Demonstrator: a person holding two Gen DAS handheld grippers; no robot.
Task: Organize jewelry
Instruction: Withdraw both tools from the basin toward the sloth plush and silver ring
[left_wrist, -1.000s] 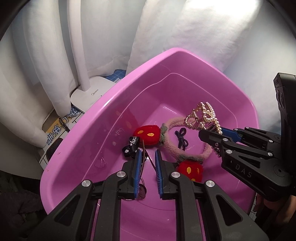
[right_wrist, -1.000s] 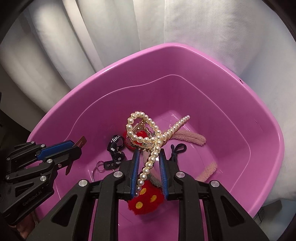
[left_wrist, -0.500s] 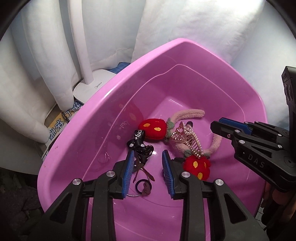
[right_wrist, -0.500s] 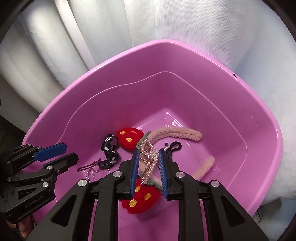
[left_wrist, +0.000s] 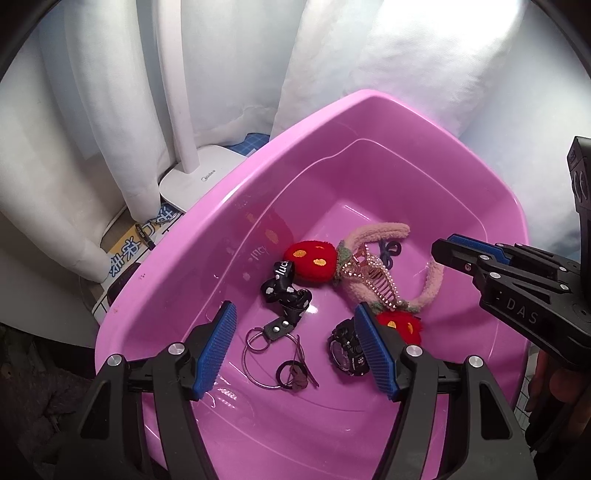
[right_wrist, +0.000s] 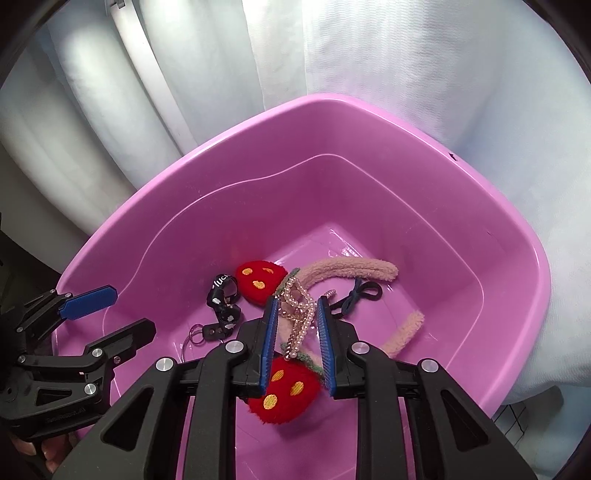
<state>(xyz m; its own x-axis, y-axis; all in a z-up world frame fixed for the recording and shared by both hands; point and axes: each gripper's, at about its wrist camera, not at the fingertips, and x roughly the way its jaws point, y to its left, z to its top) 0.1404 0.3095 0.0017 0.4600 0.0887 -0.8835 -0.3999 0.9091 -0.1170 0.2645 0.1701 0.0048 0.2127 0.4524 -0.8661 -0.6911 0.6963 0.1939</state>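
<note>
The pearl hair clip (right_wrist: 300, 318) lies on the strawberry headband (right_wrist: 354, 270) in the pink basin (right_wrist: 509, 236), beside the keyring (left_wrist: 275, 334) and watch (left_wrist: 347, 350), the left tool (left_wrist: 293, 349) spread and just opening, holding nothing, the right tool (right_wrist: 295, 345) narrow, clear of the clip.

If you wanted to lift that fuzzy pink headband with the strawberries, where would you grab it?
Probably its bare far end, from straight above, jaws across the narrow band. That end of the headband lies clear on the basin floor, while the pearl comb is draped over its middle and the strawberries are bulky.
</note>
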